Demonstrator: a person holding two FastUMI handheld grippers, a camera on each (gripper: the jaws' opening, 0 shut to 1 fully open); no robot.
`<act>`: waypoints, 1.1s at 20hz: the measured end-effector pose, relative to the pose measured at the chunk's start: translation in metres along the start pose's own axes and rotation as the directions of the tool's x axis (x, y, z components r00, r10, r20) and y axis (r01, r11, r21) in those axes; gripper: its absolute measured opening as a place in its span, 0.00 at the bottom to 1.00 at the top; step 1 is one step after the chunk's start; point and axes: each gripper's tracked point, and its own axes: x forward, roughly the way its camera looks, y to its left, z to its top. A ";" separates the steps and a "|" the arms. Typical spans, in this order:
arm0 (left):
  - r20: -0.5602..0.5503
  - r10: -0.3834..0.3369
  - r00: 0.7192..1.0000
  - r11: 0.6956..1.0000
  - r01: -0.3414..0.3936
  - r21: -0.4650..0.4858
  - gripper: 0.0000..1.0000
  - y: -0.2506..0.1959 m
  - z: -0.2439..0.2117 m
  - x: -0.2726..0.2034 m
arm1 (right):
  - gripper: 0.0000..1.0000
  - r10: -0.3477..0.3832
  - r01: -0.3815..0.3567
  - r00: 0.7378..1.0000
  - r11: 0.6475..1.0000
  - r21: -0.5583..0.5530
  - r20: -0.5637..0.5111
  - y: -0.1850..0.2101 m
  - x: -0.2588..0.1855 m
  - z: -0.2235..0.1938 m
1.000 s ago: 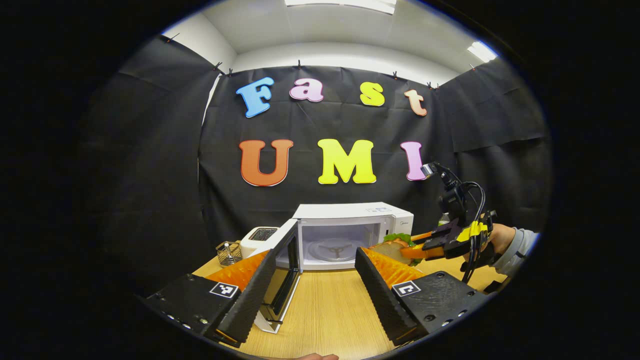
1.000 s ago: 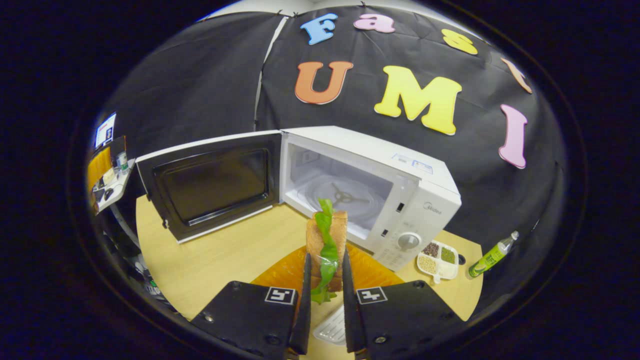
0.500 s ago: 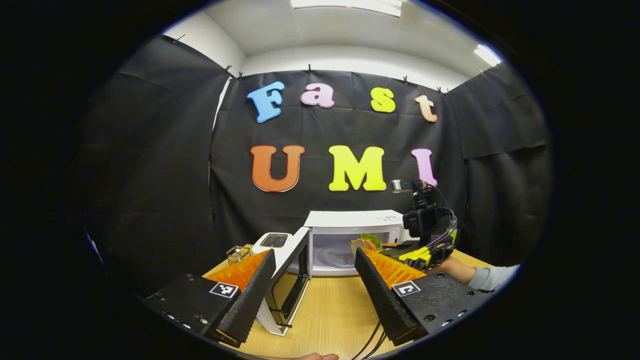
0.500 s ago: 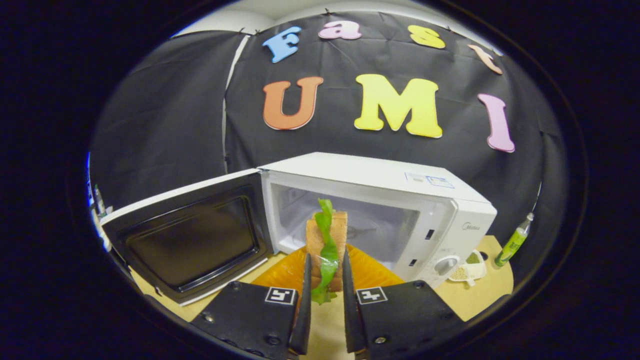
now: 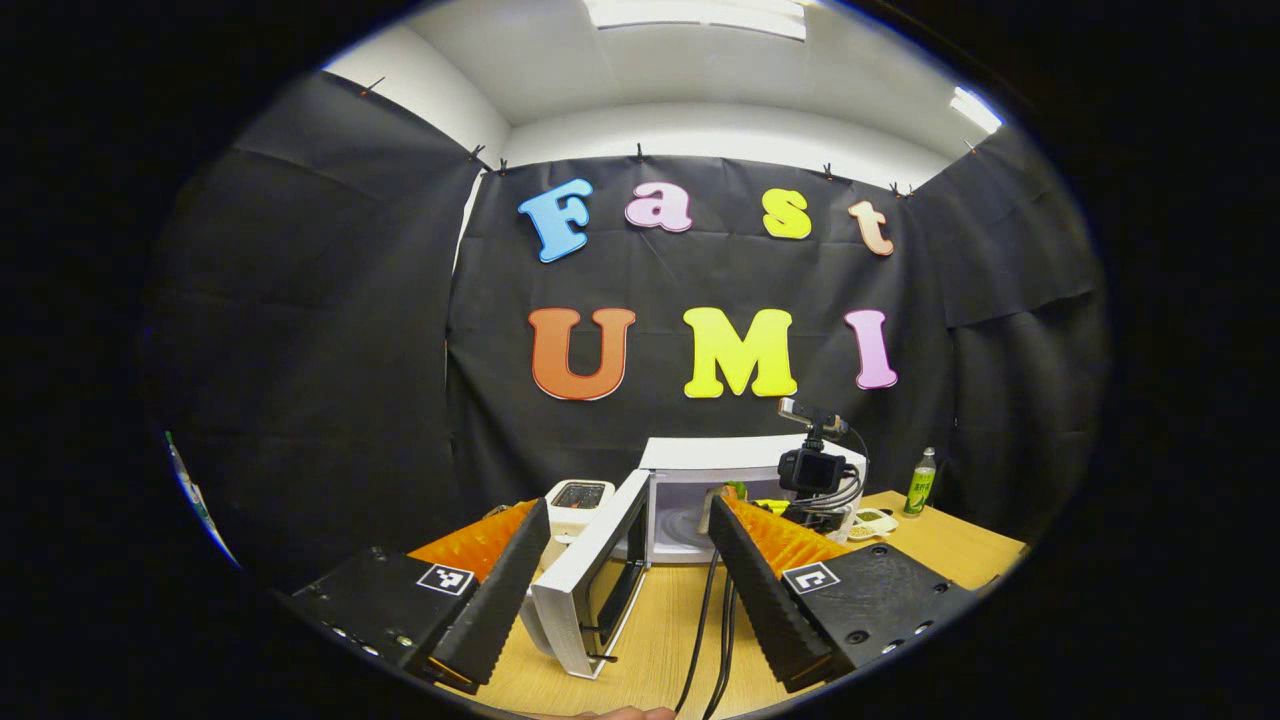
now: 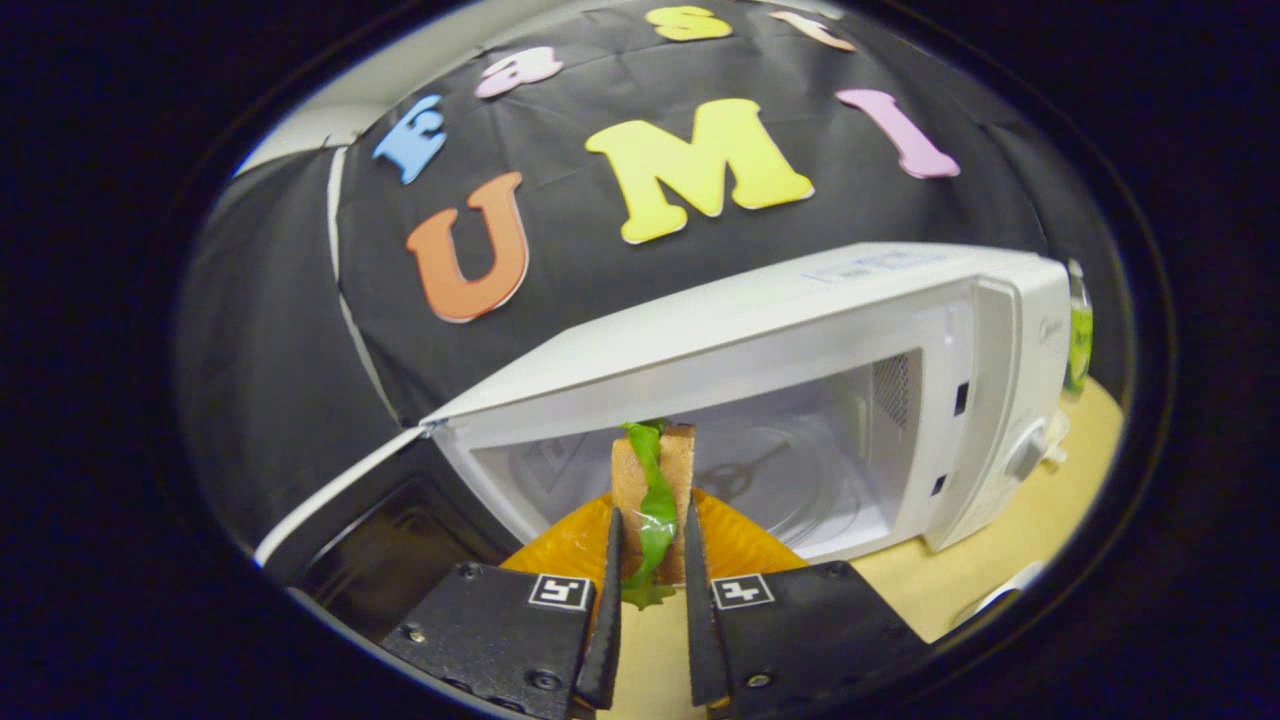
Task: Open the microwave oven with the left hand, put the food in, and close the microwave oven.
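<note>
The right gripper (image 6: 648,600) has both fingers pressed on the sandwich (image 6: 652,490), which stands on edge between them and pokes past their tips into the mouth of the microwave (image 6: 800,340). The left gripper (image 5: 625,590) hangs spread wide with nothing between its fingers. The microwave's swung-out door (image 5: 590,585) sits in that gap, the wooden table (image 5: 660,640) beneath.

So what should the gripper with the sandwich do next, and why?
Probably ease the right gripper a little farther forward into the microwave. Its fingers are shut on the sandwich, the door is swung wide open, and the sandwich is right at the opening, with the glass turntable bare beyond it. Letting go here would likely drop it short of the turntable.
</note>
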 end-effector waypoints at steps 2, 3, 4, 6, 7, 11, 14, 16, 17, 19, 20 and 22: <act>-0.015 -0.003 1.000 1.000 0.003 -0.009 0.96 0.001 -0.004 0.002 | 0.31 0.021 -0.023 1.000 0.974 0.225 0.010 0.001 0.021 -0.003; -0.017 0.004 1.000 1.000 -0.004 -0.015 0.96 0.004 -0.003 0.002 | 0.31 0.026 -0.034 0.999 0.944 0.328 0.030 0.000 0.031 -0.002; -0.019 0.012 1.000 1.000 -0.012 -0.009 0.96 0.006 -0.003 0.003 | 0.31 0.008 -0.032 0.998 0.905 0.425 0.058 -0.007 0.038 0.000; -0.019 0.043 0.999 0.999 -0.043 0.017 0.96 0.012 -0.005 0.002 | 0.31 -0.101 0.018 0.988 0.821 0.570 0.114 -0.030 0.051 0.001; -0.017 0.054 0.998 0.998 -0.054 0.026 0.96 0.014 -0.006 0.002 | 0.30 -0.145 0.042 0.982 0.791 0.610 0.121 -0.040 0.056 -0.003; -0.022 0.064 0.998 0.996 -0.063 0.056 0.96 0.015 -0.015 0.011 | 0.26 -0.158 0.036 0.979 0.755 0.655 0.129 -0.040 0.075 -0.015; -0.045 0.071 0.996 0.996 -0.068 0.061 0.96 0.016 -0.024 0.016 | 0.35 -0.171 0.039 0.976 0.743 0.668 0.133 -0.047 0.087 -0.020; -0.050 0.081 0.995 0.994 -0.077 0.077 0.96 0.020 -0.027 0.017 | 0.28 -0.182 0.056 0.975 0.752 0.657 0.125 -0.053 0.092 -0.028; -0.047 0.090 0.995 0.993 -0.086 0.082 0.96 0.023 -0.027 0.019 | 0.35 -0.178 0.051 0.975 0.764 0.643 0.134 -0.053 0.095 -0.030; -0.049 0.093 0.995 0.994 -0.089 0.063 0.95 0.024 -0.030 0.023 | 0.29 -0.197 0.078 0.970 0.805 0.588 0.140 -0.056 0.095 -0.029; -0.058 0.088 0.994 0.995 -0.086 0.047 0.95 0.023 -0.035 0.027 | 0.31 -0.213 0.091 0.965 0.822 0.563 0.155 -0.058 0.097 -0.026; -0.068 0.088 0.994 0.996 -0.087 0.018 0.95 0.024 -0.038 0.030 | 0.42 -0.246 0.131 0.952 0.864 0.485 0.180 -0.065 0.098 -0.024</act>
